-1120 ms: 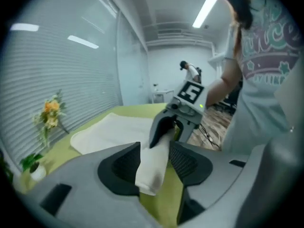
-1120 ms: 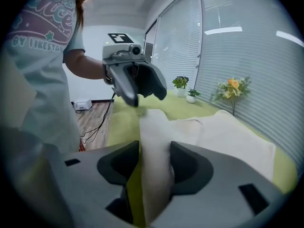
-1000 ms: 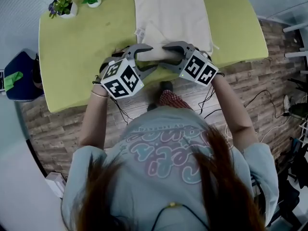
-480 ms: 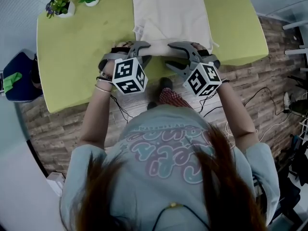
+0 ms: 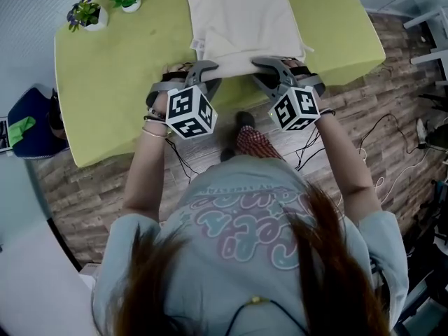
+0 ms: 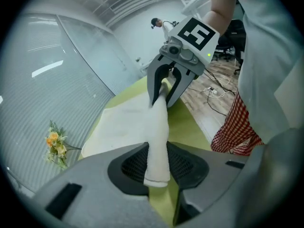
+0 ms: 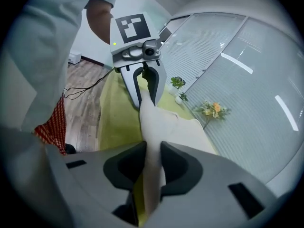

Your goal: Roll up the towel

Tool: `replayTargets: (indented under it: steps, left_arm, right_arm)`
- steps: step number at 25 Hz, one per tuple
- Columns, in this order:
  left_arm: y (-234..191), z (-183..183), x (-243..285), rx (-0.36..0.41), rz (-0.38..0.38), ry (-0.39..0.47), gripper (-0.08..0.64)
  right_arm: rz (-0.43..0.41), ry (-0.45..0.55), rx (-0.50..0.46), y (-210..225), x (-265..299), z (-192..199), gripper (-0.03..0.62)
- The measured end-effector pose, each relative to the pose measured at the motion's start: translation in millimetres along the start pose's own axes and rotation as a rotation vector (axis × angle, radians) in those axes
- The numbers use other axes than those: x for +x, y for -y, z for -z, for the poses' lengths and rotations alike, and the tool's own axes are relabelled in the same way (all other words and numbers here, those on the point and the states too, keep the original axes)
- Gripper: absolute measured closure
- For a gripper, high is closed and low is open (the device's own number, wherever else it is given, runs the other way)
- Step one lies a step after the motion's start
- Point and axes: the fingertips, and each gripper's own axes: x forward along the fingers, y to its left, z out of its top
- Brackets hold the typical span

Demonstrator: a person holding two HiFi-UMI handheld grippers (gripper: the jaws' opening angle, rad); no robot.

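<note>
Left gripper pinches the near edge of the towel, jaws just closing on it; right gripper likewise, at the green table edge.

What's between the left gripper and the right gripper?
The near edge of the towel; left gripper and right gripper have just closed on it. Head view shows it.
</note>
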Motion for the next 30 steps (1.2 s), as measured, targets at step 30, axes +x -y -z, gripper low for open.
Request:
replayTargets:
  steps: [30]
  left_arm:
    - [-33,9,10,-0.376,0.402,-0.086,0.380]
  right_arm:
    - [-0.749,0.173,0.394,35,14,1,0.419]
